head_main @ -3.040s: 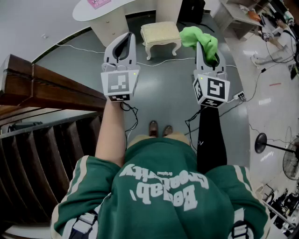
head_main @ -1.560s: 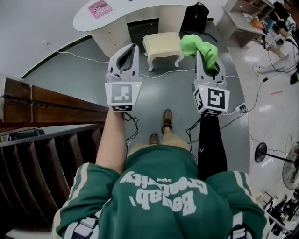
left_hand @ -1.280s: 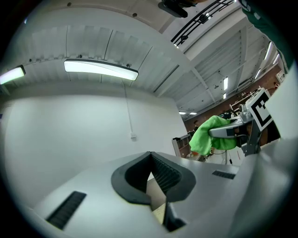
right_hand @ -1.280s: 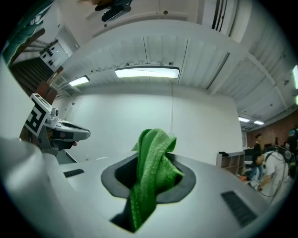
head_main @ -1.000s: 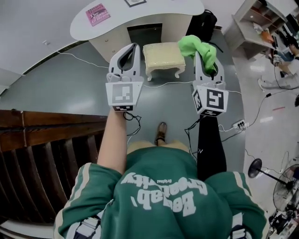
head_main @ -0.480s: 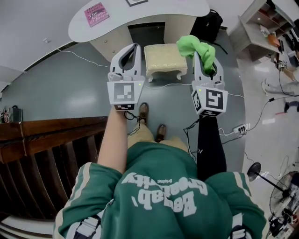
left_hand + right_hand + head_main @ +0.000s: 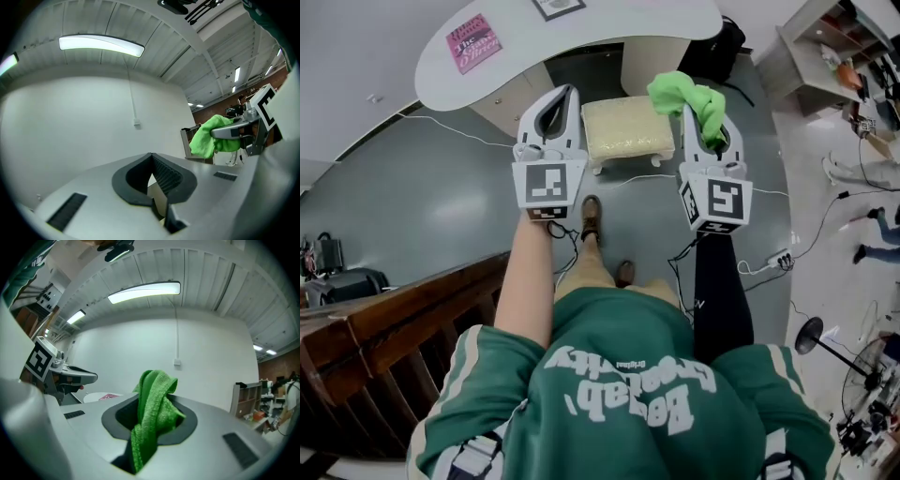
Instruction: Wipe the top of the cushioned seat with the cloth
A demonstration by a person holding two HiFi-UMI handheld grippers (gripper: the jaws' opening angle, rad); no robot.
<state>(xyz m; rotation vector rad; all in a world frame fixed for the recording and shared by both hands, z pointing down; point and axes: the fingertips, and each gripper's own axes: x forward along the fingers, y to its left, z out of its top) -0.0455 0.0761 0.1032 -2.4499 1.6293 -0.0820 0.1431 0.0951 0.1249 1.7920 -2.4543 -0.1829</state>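
Note:
The cushioned seat [image 7: 626, 127], a small cream stool with white curved legs, stands on the grey floor ahead of my feet, between the two grippers in the head view. My right gripper [image 7: 696, 105] [image 7: 155, 392] is held up in the air, shut on a bright green cloth [image 7: 683, 93] [image 7: 154, 414] that bunches out past its tips. The left gripper [image 7: 566, 92] [image 7: 151, 155] is level with it on the left, jaws together and empty. The left gripper view shows the cloth [image 7: 208, 136] off to its right. Both grippers are above and short of the seat.
A white curved table [image 7: 572, 33] with a pink card [image 7: 473, 43] stands right behind the seat. A dark wooden railing [image 7: 394, 323] runs at the lower left. Cables and a power strip [image 7: 778, 259] lie on the floor to the right, beyond them shelving [image 7: 825, 47].
The person has walked forward: the seat and table are nearer and more centred, and the railing has slid to the lower left. Both grippers keep their pose, with the cloth still held.

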